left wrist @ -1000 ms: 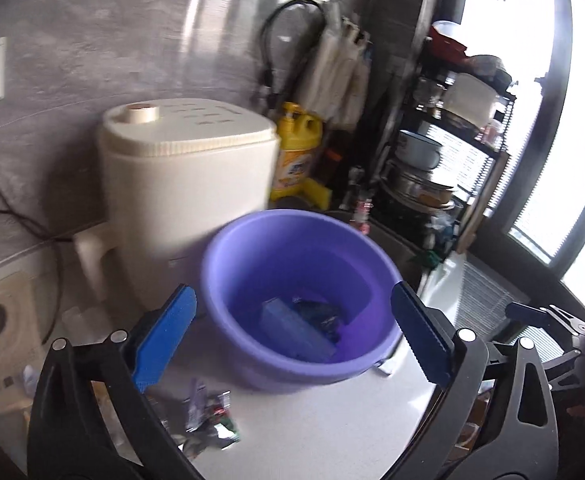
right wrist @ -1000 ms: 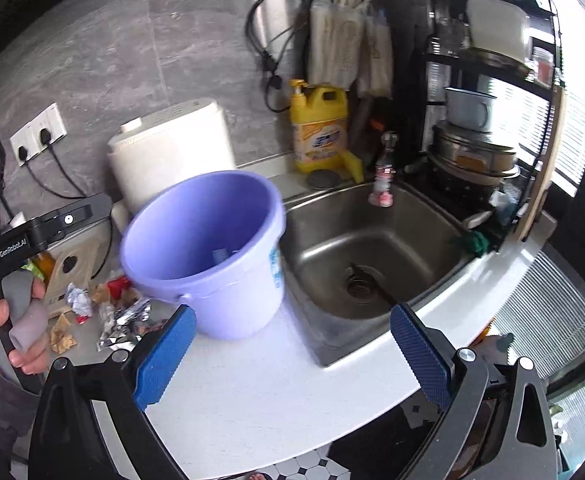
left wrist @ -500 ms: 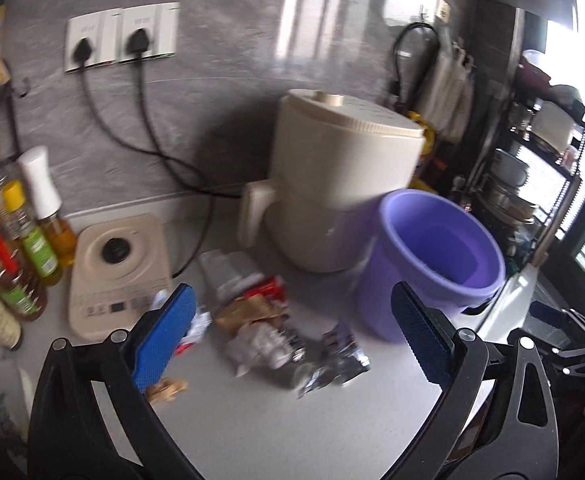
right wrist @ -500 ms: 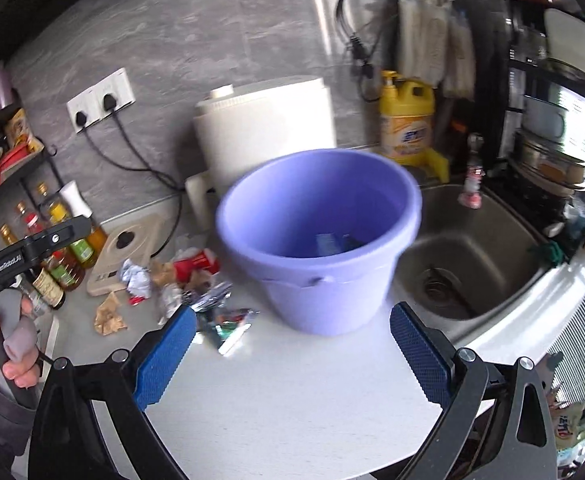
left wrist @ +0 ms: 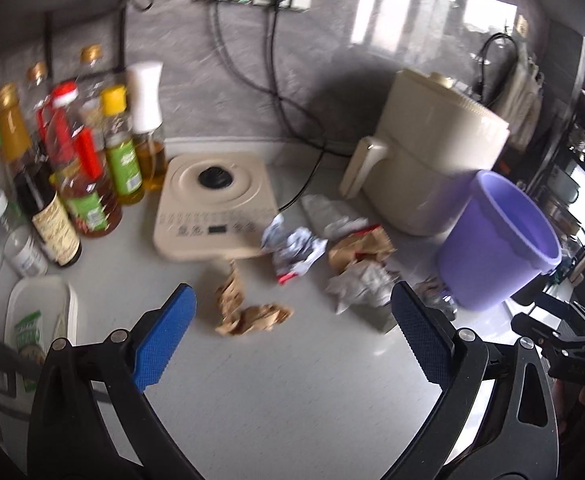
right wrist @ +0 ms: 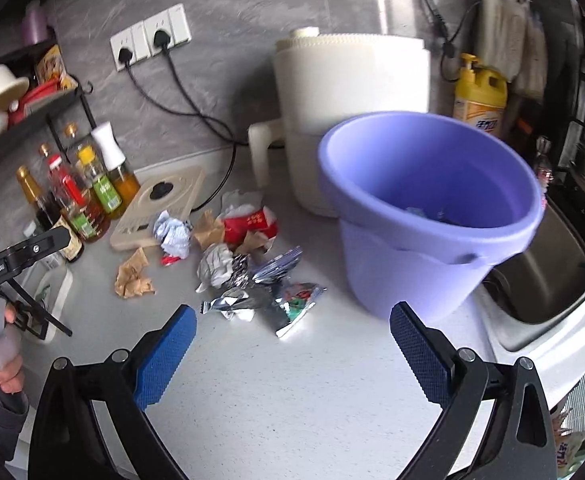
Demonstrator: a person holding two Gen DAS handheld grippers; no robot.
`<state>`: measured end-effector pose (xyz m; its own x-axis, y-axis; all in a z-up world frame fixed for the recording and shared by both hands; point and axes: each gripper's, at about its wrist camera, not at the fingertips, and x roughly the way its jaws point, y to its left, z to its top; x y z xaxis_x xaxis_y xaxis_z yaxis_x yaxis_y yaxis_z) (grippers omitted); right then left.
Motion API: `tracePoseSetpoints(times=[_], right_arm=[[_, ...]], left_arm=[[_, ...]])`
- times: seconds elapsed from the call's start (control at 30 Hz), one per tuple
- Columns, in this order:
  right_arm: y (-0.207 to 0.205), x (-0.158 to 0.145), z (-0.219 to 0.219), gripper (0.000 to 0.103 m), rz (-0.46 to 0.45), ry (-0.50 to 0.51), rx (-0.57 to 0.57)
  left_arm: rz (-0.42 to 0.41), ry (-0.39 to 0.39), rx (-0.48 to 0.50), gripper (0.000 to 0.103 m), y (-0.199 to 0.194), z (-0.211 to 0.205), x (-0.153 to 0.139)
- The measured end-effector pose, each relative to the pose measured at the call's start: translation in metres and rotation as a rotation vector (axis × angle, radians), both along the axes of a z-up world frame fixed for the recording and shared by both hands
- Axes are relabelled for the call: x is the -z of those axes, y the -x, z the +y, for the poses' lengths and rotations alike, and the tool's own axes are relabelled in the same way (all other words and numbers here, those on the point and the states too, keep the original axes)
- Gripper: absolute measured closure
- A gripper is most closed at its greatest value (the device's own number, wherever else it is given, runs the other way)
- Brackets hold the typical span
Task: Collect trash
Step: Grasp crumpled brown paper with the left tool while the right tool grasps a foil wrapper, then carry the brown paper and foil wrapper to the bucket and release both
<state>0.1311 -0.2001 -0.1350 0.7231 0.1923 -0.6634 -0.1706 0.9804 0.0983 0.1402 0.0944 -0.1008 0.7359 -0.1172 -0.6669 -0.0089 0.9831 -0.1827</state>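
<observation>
Looking along the left gripper [left wrist: 292, 334], its blue pads stood wide and empty above the white counter [left wrist: 292, 400]; the crumpled brown paper scrap [left wrist: 248, 312] lay just ahead between them, likely the next pick. The round purple plastic bucket [left wrist: 496, 248] stood ahead-right.

From the right gripper [right wrist: 292, 340], likewise spread and empty, the torn silver foil wrappers [right wrist: 252, 300] lay just ahead, the bucket ahead-right, seemingly placed close for short drops.

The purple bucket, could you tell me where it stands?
In the right wrist view, the purple bucket stands right of centre on the counter, before the cream appliance, beside the sink.
</observation>
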Motion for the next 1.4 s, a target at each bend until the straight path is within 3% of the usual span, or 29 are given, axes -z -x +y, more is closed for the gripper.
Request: tracePoseSetpoints(times=[0.13, 0.3, 0.6, 0.7, 0.73, 0.77, 0.8, 0.83, 0.87, 0.9, 0.97, 1.2, 1.4], right_arm=[[-0.014, 0.013, 0.013, 0.014, 0.02, 0.038, -0.025], [-0.035, 0.032, 0.023, 0.033, 0.072, 0.072, -0.048], [-0.061, 0.058, 0.027, 0.049, 0.114, 0.094, -0.059], [-0.068, 0.062, 0.029, 0.05, 0.11, 0.109, -0.058], [-0.07, 0.064, 0.03, 0.053, 0.111, 0.116, -0.057], [-0.073, 0.065, 0.031, 0.061, 0.115, 0.125, -0.06], [-0.075, 0.068, 0.033, 0.077, 0.124, 0.133, -0.064], [-0.076, 0.069, 0.033, 0.084, 0.133, 0.136, -0.069], [-0.076, 0.07, 0.034, 0.091, 0.141, 0.137, -0.074], [-0.075, 0.069, 0.034, 0.096, 0.137, 0.135, -0.076], [-0.07, 0.064, 0.036, 0.098, 0.117, 0.138, -0.088], [-0.054, 0.037, 0.04, 0.099, 0.09, 0.08, -0.124], [-0.035, 0.007, 0.047, 0.099, 0.034, 0.044, -0.182]], left_arm=[[0.014, 0.028, -0.029, 0.006, 0.001, 0.009, 0.017], [0.051, 0.041, -0.05, 0.006, -0.011, 0.013, 0.043], [0.094, 0.005, -0.038, 0.006, -0.048, 0.014, 0.085], [0.128, -0.072, -0.023, 0.006, -0.062, 0.011, 0.1], [0.132, -0.075, -0.012, 0.006, -0.064, 0.01, 0.103], [0.138, -0.074, -0.007, 0.007, -0.066, 0.01, 0.106], [0.153, -0.072, -0.006, 0.017, -0.068, 0.009, 0.11], [0.167, -0.064, -0.003, 0.035, -0.069, 0.009, 0.112], [0.189, -0.053, -0.003, 0.043, -0.07, 0.009, 0.115], [0.203, -0.039, -0.001, 0.057, -0.07, 0.009, 0.116], [0.19, -0.032, 0.005, 0.07, -0.065, 0.008, 0.112], [0.151, -0.028, 0.007, 0.073, -0.044, 0.006, 0.082], [0.087, -0.053, -0.008, 0.073, -0.024, 0.007, 0.039]])
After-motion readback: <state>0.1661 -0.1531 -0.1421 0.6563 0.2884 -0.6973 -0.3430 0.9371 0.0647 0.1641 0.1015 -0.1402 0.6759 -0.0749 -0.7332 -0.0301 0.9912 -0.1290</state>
